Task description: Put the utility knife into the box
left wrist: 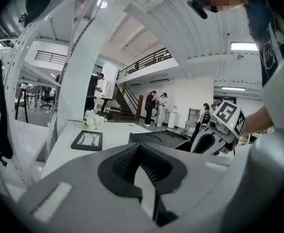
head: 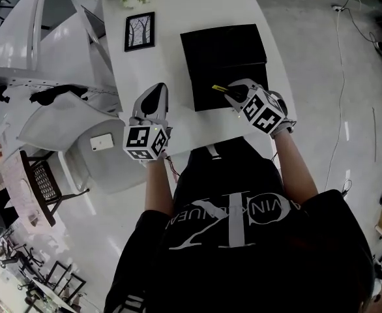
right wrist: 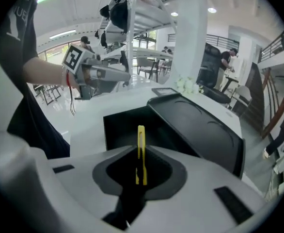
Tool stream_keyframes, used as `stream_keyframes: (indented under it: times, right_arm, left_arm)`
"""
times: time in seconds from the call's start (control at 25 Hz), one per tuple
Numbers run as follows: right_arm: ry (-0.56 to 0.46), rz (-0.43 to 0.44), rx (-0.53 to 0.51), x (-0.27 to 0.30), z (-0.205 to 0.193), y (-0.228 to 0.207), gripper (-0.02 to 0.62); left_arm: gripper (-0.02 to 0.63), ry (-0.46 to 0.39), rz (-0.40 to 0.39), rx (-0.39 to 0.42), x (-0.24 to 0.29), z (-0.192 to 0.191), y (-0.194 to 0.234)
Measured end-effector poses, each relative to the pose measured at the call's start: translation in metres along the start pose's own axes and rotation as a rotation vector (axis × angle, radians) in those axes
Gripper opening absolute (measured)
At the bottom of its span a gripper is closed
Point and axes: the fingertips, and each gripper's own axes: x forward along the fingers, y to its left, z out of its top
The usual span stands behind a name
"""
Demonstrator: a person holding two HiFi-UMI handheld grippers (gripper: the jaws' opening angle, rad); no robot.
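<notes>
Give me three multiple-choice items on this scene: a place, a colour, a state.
1. Where is the picture frame?
A. On the table, beside the box.
B. Inside the box.
C. On the floor.
2. What colour is the utility knife?
A. Red.
B. Yellow.
C. Blue.
3. How is the left gripper?
A. Wide open.
B. Shut on the knife.
C. Shut, empty.
Answers: 1 A, it lies on the white top; 2 B, it shows yellow in the right gripper; 3 C, its jaws meet on nothing.
</notes>
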Motion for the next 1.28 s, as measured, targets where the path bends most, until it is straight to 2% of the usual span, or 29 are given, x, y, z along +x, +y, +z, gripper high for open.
stream_keyframes:
  times: [0.12,0.44,0.92,1.28]
  right_arm:
    - [0.038,0.034,-0.032,0.009,-0.002,0.001,0.057]
    - [0.122,0.060,-0.027,0.028,-0.014,-0.004,0.057]
    - [0.148,0.059,0.016,0.046,-0.015,-0.009,0.057]
    - [0.139,0.054,0.043,0.045,-0.011,-0.010,0.057]
  left_arm:
    - [0.011,0.002,0.022,-0.012,-0.003,-0.004,0.003]
    - [0.011,0.009,0.092,-0.043,-0.014,-0.011,0.015]
    - [0.011,0.022,0.141,-0.064,-0.028,-0.021,0.024]
    - [0.011,0.012,0.139,-0.068,-0.030,-0.018,0.028]
